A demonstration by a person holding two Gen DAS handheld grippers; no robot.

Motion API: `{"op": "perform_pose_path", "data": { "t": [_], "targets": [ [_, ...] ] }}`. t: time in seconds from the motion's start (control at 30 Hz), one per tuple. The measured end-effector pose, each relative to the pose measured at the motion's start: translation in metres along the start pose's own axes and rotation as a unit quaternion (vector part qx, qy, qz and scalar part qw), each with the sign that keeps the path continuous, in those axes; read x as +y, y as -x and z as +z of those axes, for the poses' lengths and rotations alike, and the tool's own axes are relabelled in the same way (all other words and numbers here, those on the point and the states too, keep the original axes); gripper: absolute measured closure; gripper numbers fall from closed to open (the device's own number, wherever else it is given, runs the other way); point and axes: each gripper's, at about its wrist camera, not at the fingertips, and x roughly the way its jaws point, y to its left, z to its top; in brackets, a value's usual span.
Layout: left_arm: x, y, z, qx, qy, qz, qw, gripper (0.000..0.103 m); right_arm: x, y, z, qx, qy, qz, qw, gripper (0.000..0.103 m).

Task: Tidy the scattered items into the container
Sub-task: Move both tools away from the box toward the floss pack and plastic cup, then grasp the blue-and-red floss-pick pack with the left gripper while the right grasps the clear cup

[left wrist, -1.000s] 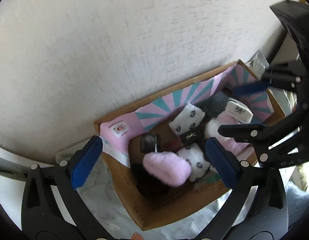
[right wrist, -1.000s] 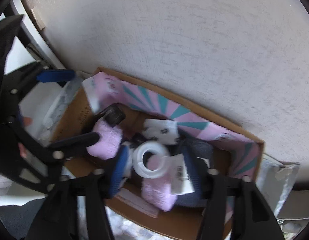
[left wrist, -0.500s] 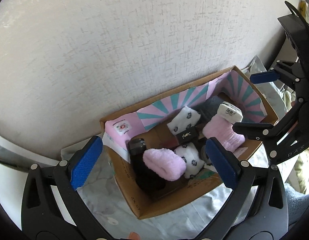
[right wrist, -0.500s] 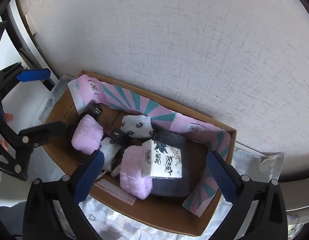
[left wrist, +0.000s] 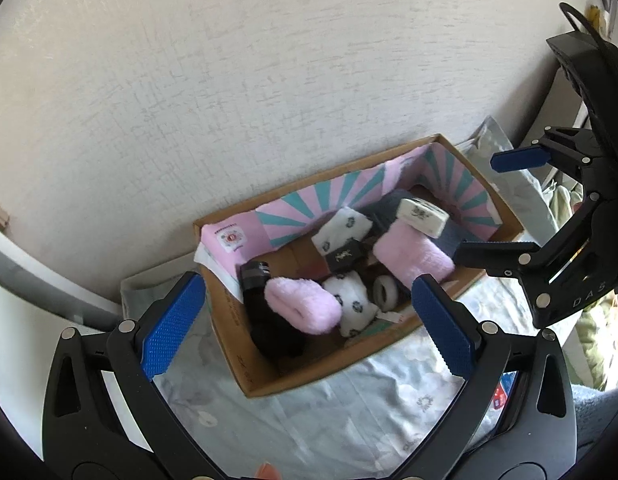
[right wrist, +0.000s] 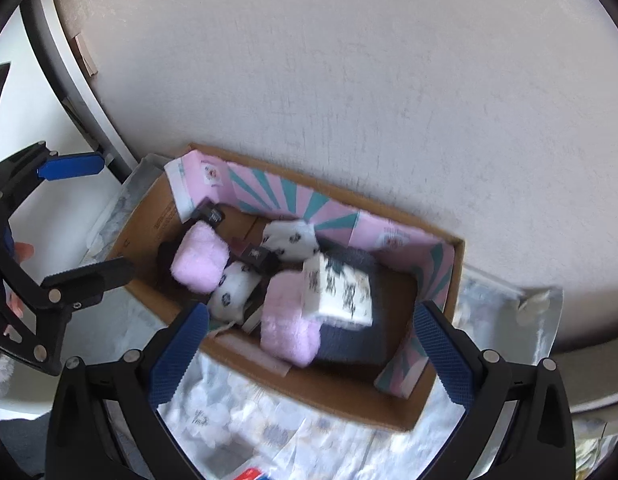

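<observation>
A cardboard box with a pink and teal lining stands against the wall; it also shows in the right wrist view. Inside lie two pink fluffy rolls, white patterned socks, a grey cloth, a white tissue pack, a white tape ring, a small black box and a black bottle. My left gripper is open and empty above the box's front. My right gripper is open and empty above the box's front right.
The box sits on a pale floral cloth. A textured white wall rises right behind it. Each gripper shows in the other's view, the right beside the box's right end, the left by its left end.
Both grippers have pulled up and back from the box. The right gripper let go of the white tape ring, which now lies in the box, and opened wide.
</observation>
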Motion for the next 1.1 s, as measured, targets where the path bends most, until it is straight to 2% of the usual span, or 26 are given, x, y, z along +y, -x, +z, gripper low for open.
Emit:
{"op": "perform_pose_path", "data": {
  "t": [0.5, 0.63, 0.77, 1.0, 1.1],
  "targets": [
    [-0.041, 0.024, -0.037, -0.001, 0.012, -0.019, 0.9997, 0.0, -0.016, 0.049, -0.044, -0.045, -0.02, 0.013, 0.999, 0.001],
    [-0.05, 0.021, -0.05, 0.011, 0.019, -0.042, 0.9989, 0.0, -0.022, 0.056, -0.059, -0.046, -0.006, 0.002, 0.999, 0.001],
    [-0.065, 0.007, -0.062, 0.03, 0.021, -0.056, 0.9978, 0.001, -0.028, 0.052, -0.078, -0.036, 0.01, -0.003, 0.999, 0.001],
    [-0.114, -0.006, -0.084, 0.039, 0.009, -0.089, 0.9952, 0.001, -0.045, 0.027, -0.11, -0.013, -0.006, 0.037, 0.999, 0.001],
    [-0.133, -0.012, -0.096, 0.042, -0.002, -0.1, 0.9941, 0.001, -0.044, 0.017, -0.12, -0.009, 0.008, 0.047, 0.999, 0.001]
  ]
}}
